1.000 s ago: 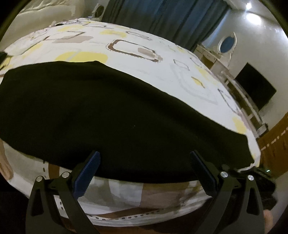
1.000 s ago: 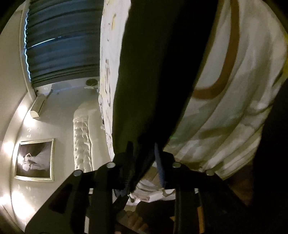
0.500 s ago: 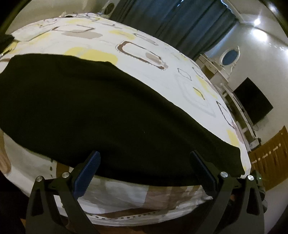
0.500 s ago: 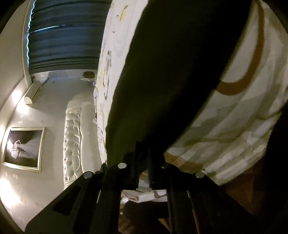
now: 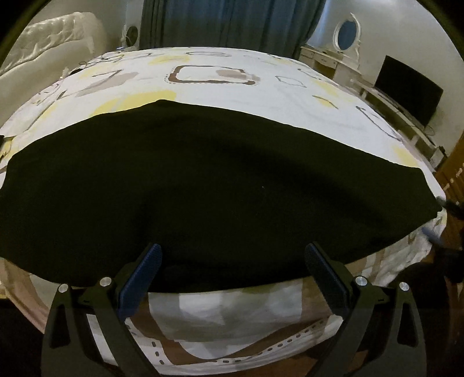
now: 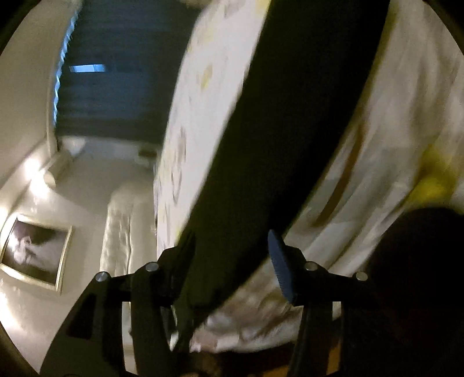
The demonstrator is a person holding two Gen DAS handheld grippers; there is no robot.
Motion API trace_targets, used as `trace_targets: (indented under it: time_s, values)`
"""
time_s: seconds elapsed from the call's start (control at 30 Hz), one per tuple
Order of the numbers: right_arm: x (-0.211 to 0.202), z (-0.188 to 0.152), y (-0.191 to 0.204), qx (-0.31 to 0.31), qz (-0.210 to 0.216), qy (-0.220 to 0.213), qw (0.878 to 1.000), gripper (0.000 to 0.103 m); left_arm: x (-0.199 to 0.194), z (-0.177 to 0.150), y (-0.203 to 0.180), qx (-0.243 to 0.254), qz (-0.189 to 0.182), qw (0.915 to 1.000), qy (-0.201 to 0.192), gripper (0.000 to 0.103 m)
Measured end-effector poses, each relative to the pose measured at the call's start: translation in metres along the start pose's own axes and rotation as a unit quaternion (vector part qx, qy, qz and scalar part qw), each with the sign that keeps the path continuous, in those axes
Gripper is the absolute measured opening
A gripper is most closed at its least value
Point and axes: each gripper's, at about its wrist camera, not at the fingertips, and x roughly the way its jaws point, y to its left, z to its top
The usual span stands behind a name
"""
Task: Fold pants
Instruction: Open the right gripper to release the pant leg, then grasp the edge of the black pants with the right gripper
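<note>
The black pants (image 5: 220, 188) lie flat in a long band across the patterned bed cover (image 5: 208, 95), near the bed's front edge. My left gripper (image 5: 232, 249) is open wide just over the near hem, its blue pads (image 5: 142, 278) clear of the cloth. In the right wrist view, which is rolled sideways, the pants (image 6: 284, 121) run from the top down to my right gripper (image 6: 230, 246). Its jaws are opening, and the end of the pants lies loosely between the parted fingers (image 6: 279, 261).
The bed cover hangs over the mattress edge (image 5: 232, 327) below the pants. A tufted headboard (image 5: 49, 37), dark curtains (image 5: 232, 23), a dressing table with an oval mirror (image 5: 346, 34) and a TV (image 5: 409, 87) ring the bed. A framed picture (image 6: 34, 252) hangs on the wall.
My right gripper, shut on the end of the pants before, has parted its jaws and pulled back. The left wrist view has rolled level; the pants lie flatter.
</note>
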Motion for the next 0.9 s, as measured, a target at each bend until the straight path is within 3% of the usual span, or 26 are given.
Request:
trace_targets:
  time_s: [0.13,0.27,0.43,0.57,0.87,0.9]
  values:
    - [-0.056,0.051,-0.041,0.05,-0.002,-0.109,0.993,0.054,-0.002,0.002,0.008,-0.022,-0.014,0.9997,-0.002,0.099]
    - [-0.07,0.074,-0.071,0.089,-0.009,-0.142,0.986,0.054,-0.001,0.002,0.005,-0.018,-0.01,0.9998,0.002,0.099]
    - [-0.066,0.091,-0.094,0.12,0.004,-0.147,0.982,0.054,-0.001,0.003,0.004,-0.014,-0.009,0.9998,0.005,0.099]
    - [-0.055,0.103,-0.085,0.113,0.015,-0.162,0.98,0.054,-0.001,0.006,0.005,-0.021,-0.012,0.9997,0.007,0.099]
    - [-0.026,0.117,-0.066,0.095,-0.017,-0.155,0.983,0.055,-0.008,0.01,0.011,-0.048,-0.024,0.9985,0.0,0.099]
    - [-0.025,0.117,-0.065,0.093,-0.023,-0.158,0.983,0.052,-0.01,0.011,0.013,-0.052,-0.025,0.9983,-0.002,0.099]
